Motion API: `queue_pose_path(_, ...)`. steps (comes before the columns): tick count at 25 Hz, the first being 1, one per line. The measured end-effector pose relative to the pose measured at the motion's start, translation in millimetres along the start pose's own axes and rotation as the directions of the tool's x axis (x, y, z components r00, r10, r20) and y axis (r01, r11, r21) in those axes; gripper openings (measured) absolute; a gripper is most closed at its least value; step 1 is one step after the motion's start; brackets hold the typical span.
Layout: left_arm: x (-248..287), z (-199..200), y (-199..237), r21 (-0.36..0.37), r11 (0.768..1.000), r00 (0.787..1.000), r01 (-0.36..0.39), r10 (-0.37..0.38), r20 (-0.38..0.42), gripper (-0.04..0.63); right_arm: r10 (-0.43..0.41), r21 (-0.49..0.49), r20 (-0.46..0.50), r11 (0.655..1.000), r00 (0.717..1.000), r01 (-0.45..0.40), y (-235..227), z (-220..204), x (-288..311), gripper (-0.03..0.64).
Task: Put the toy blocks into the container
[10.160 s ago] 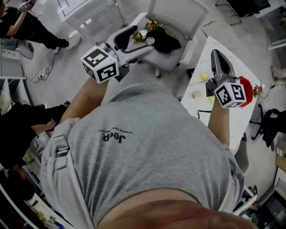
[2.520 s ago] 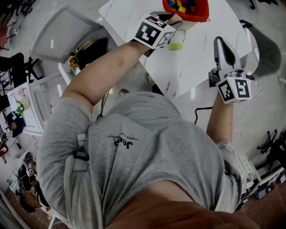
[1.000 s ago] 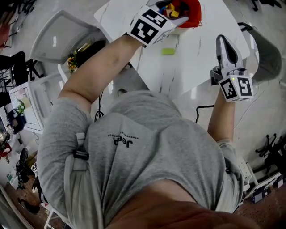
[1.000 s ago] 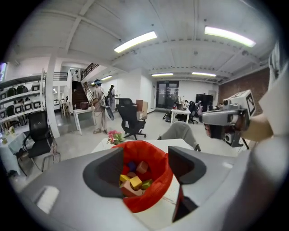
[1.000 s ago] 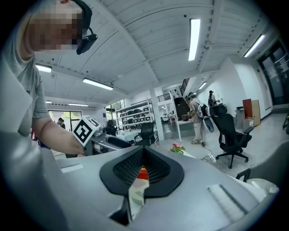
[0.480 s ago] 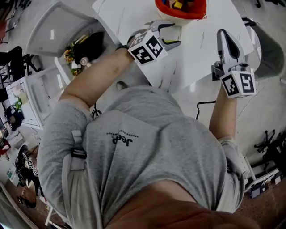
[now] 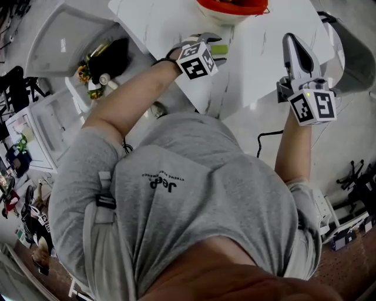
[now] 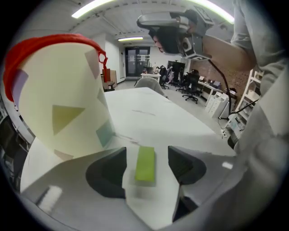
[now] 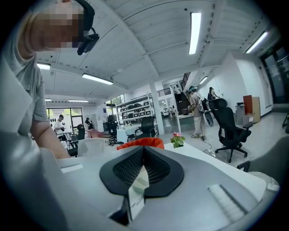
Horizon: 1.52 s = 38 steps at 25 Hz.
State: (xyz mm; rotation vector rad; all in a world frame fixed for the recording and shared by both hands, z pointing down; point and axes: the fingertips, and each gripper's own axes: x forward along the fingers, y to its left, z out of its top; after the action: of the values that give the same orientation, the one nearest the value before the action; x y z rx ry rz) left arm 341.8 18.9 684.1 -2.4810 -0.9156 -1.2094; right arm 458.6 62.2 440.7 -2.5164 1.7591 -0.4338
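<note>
A green block point(image 8: 145, 164) lies flat on the white table point(image 8: 153, 119), just beside the pale container with a red rim point(image 8: 58, 103). My left gripper point(image 8: 147, 153) is open and straddles the block, with a gap on each side of it. In the head view the left gripper point(image 7: 221, 50) sits just below the container point(image 7: 232, 6), over the green block point(image 7: 218, 49). My right gripper point(image 7: 291, 40) is held above the table's right part, jaws shut with nothing in them. From the right gripper point(image 9: 143, 151) only the container's red rim point(image 9: 137, 143) shows.
A grey chair point(image 7: 56, 38) with dark items and flowers point(image 7: 94, 64) stands left of the table. Another grey chair point(image 7: 352, 56) is at the right. The table's near edge point(image 7: 211, 111) runs close to the person's body. A small flower pot point(image 9: 177, 140) stands on the table.
My left gripper has come away from the container's mouth and down to the table, where it now straddles the green block. The right gripper has barely moved.
</note>
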Motion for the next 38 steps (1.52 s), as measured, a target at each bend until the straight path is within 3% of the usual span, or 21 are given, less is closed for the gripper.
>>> queue_pose_path(7,25.1,-18.6,-5.5,0.006,0.999,0.997,0.037,-0.036,-0.075,0.337,-0.025,-0.002,-0.001,1.000,1.000,0.025,-17.2,-16.4,-5.8,0.004)
queue_pose_path(8,24.5,-17.9,-5.2,0.007,0.999,0.997,0.037,-0.037,-0.069,0.322,-0.030,0.000,0.003,1.000,1.000,0.030,-20.7,-18.8,-6.5,0.003)
queue_pose_path(10,23.3,-16.6,-6.3,0.010,0.999,0.998,0.036,-0.035,-0.059,0.199,-0.041,0.003,-0.001,0.999,0.999,0.041,-26.8,-24.6,-7.9,0.003)
queue_pose_path(17,17.4,-12.6,-13.9,-0.026,0.998,0.998,0.050,-0.051,-0.046,0.195,-0.051,0.019,-0.034,0.998,0.998,0.052,-33.6,-46.6,-8.4,0.005)
queue_pose_path(26,-57.1,58.2,21.8,-0.063,0.997,0.990,-0.048,0.056,0.129,0.195,-0.038,0.011,-0.010,0.999,0.999,0.038,-30.9,-30.8,-9.1,0.003)
queue_pose_path(33,-127.0,128.9,64.8,-0.105,0.987,0.946,-0.125,0.150,0.286,0.195,-0.033,-0.003,0.019,0.999,0.999,0.033,-29.3,-5.7,-13.3,0.003)
queue_pose_path(38,-147.8,156.2,108.5,-0.126,0.969,0.922,-0.211,0.240,0.303,0.195,-0.032,-0.014,0.039,0.999,0.999,0.033,-27.8,13.9,-15.4,0.003)
